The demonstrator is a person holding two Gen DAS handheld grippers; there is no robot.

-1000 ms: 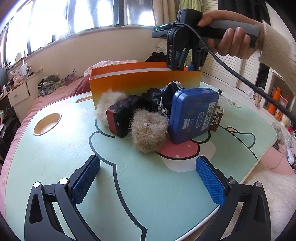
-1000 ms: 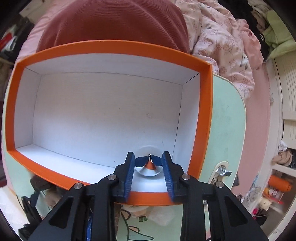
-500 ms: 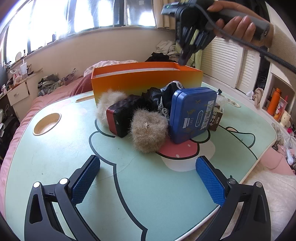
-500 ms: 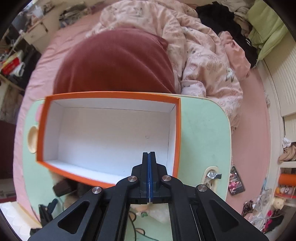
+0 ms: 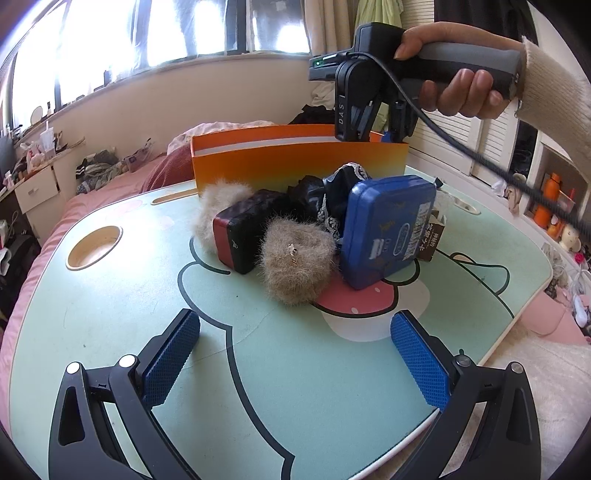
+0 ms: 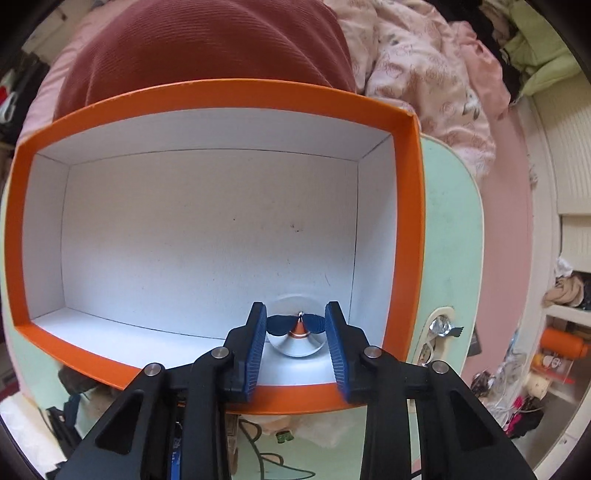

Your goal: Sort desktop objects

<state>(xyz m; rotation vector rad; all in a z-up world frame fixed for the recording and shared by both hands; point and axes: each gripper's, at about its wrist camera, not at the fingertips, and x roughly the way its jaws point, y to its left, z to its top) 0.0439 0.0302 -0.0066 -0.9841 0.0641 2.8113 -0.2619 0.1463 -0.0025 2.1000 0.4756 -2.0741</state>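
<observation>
My left gripper (image 5: 295, 354) sat low in the frame's bottom, jaws spread wide and holding nothing. At upper right, my right hand (image 5: 458, 70) wrapped the handle of my right gripper (image 6: 297, 347), which pointed downward, jaws parted, gripping nothing.

Bright daylight through wide windows (image 5: 155, 33) above a cream sill wall; pink bed (image 5: 110, 181) heaped with crumpled bedding (image 6: 424, 66); white louvred doors (image 5: 465, 136) right; cluttered drawer unit (image 5: 35, 188) left.

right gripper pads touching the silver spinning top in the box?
Apart. Right wrist view: right gripper open, spinning top sits on the orange box floor, white gaps beside each pad.
</observation>
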